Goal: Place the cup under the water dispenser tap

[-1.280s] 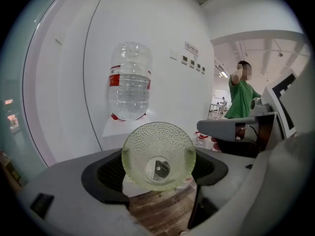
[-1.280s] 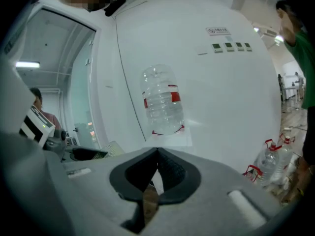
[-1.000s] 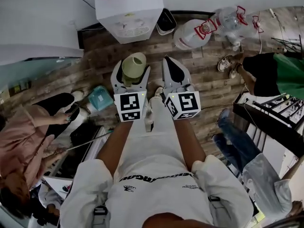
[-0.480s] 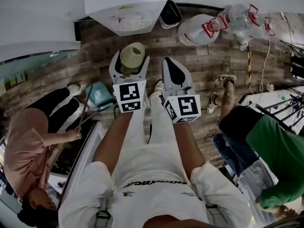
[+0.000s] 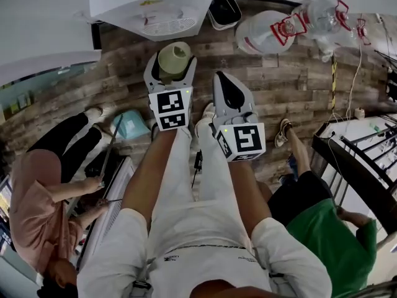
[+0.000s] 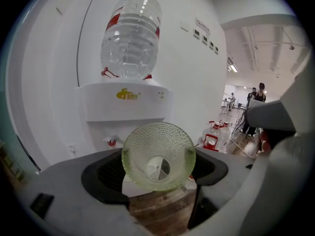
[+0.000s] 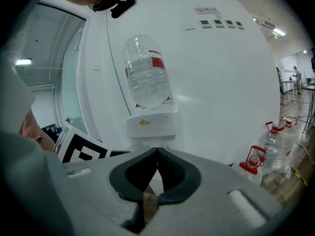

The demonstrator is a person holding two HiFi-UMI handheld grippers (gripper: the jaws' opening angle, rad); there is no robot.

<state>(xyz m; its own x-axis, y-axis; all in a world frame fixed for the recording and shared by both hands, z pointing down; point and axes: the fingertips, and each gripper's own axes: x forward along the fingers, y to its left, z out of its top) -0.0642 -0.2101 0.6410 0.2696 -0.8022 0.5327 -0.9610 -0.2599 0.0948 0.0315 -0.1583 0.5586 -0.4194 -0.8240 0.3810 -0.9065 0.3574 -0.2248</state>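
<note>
A pale green textured cup (image 5: 174, 59) lies between the jaws of my left gripper (image 5: 170, 64), mouth toward the camera in the left gripper view, cup (image 6: 158, 156). My left gripper (image 6: 158, 173) is shut on it. The white water dispenser (image 5: 152, 8) stands just ahead, with an upturned clear bottle (image 6: 131, 37) on top and a red tap (image 6: 111, 142) low on its front, left of the cup. My right gripper (image 5: 231, 92) hangs beside the left one, jaw tips together, nothing in it. In its own view my right gripper (image 7: 156, 154) faces the dispenser (image 7: 149, 123).
Large water bottles (image 5: 273, 31) lie on the wood floor right of the dispenser, and a dark bin (image 5: 223, 10) stands beside it. A seated person (image 5: 49, 191) is at the left, another person (image 5: 316, 228) at the right. A teal box (image 5: 129, 125) sits on the floor.
Both grippers have sunk lower and come closer to the dispenser, the cup still in the left one. The person in green has moved from upper right to lower right.
</note>
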